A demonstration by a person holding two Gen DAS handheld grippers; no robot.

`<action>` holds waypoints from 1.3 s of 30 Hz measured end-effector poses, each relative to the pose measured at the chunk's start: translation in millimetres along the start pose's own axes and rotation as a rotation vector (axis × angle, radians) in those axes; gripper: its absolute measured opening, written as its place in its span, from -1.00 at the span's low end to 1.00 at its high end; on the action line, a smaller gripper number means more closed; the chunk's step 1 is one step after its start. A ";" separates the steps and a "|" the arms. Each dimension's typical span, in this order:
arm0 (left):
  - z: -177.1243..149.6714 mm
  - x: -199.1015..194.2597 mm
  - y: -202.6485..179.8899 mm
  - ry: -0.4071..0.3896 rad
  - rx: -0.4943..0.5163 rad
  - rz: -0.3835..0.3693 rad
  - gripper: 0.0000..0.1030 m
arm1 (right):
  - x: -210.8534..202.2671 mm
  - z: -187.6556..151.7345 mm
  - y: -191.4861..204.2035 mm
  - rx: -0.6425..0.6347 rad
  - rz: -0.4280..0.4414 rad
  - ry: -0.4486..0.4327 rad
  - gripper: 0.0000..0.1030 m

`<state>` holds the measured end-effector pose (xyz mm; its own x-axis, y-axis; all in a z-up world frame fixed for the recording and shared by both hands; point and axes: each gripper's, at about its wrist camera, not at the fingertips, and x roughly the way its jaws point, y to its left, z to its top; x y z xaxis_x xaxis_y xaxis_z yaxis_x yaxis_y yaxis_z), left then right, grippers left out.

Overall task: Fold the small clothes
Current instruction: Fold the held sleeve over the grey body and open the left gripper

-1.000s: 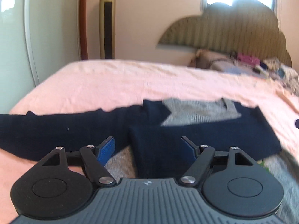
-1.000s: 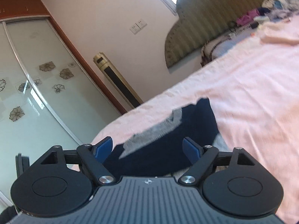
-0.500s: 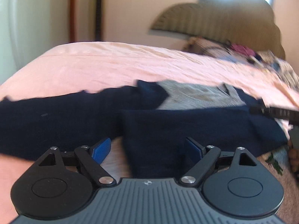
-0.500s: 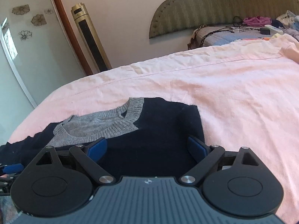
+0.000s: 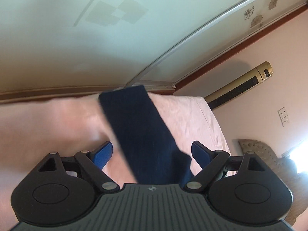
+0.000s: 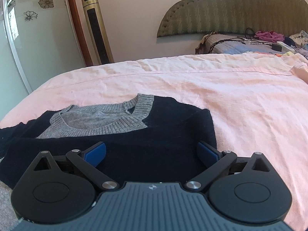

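Lying on one pink bedsheet (image 6: 211, 88), one navy sweater (image 6: 154, 154); two claws, left claw (image 5: 152, 152) and right claw (image 6: 152, 152), both wide open, empty.

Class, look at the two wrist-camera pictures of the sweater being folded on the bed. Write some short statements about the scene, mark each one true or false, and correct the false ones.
1. The right gripper is shut on the sweater. False: its jaws stand wide open above the navy sweater.
2. The sweater's collar is grey. True.
3. The sweater lies on a green bedsheet. False: the bedsheet is pink.
4. In the left wrist view, a navy sleeve runs between the open fingers of the left gripper. True.
5. A gold tower fan stands by the wall. True.
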<state>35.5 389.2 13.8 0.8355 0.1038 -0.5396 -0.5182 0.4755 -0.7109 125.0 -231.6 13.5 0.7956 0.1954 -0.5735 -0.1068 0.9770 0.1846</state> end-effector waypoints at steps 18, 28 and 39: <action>-217.3 -28.3 -228.9 -0.015 1.000 -0.239 -0.89 | -1.9 0.4 -5.6 0.034 0.028 -0.010 0.98; -329.2 -47.8 -207.4 0.351 1.021 -0.329 0.37 | -5.6 -0.1 -16.2 0.099 0.079 -0.029 0.98; -296.5 -64.0 -132.6 0.302 0.779 -0.319 0.71 | -44.2 21.6 13.9 0.361 0.428 0.128 0.88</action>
<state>-3.5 60.5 8.9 0.7776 -0.3172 -0.5429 0.0935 0.9122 -0.3989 101.2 -228.5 58.7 0.6454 0.5975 -0.4758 -0.1748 0.7219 0.6695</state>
